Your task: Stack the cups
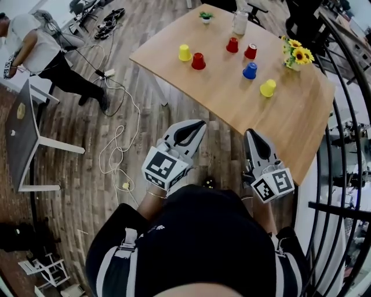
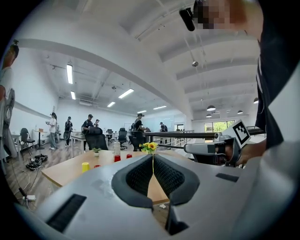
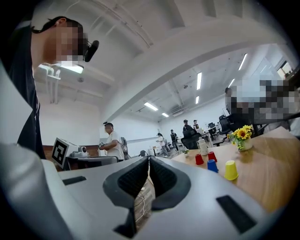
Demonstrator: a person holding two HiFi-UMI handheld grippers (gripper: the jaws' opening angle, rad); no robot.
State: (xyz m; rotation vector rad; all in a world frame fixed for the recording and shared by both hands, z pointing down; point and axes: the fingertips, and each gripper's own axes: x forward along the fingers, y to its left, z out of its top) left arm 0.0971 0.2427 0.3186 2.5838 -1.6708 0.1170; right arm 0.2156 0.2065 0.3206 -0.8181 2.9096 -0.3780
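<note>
Holding the left hand-held gripper (image 2: pixel 153 161) clenched on nothing and the right hand-held gripper (image 3: pixel 148 161) likewise pressed together and empty, stood just short of the bench (image 1: pixel 232 98) with both pointed toward it. Had stacked nothing yet, by the look of it. Saw six cups standing mouth down and apart on the top: a yellow cup (image 1: pixel 185 53) beside a red cup (image 1: pixel 198 61), another red cup (image 1: pixel 232 44), a third red cup (image 1: pixel 251 51), a blue cup (image 1: pixel 250 71) and a second yellow cup (image 1: pixel 268 88). Judged the whole job ahead: reach, grasp one, set it over another. Noted sunflowers (image 1: pixel 298 57), a small plant (image 1: pixel 206 16) and a clear bottle (image 1: pixel 240 23) along the far side. Found the bench smooth pale wood. Beyond it, made out a plank floor (image 1: pixel 75 145) with loose cables (image 1: pixel 119 145), a white desk (image 1: pixel 23 133), a person (image 1: pixel 40 52) bent beside it, and a dark railing (image 1: pixel 342 210) at the right.
</note>
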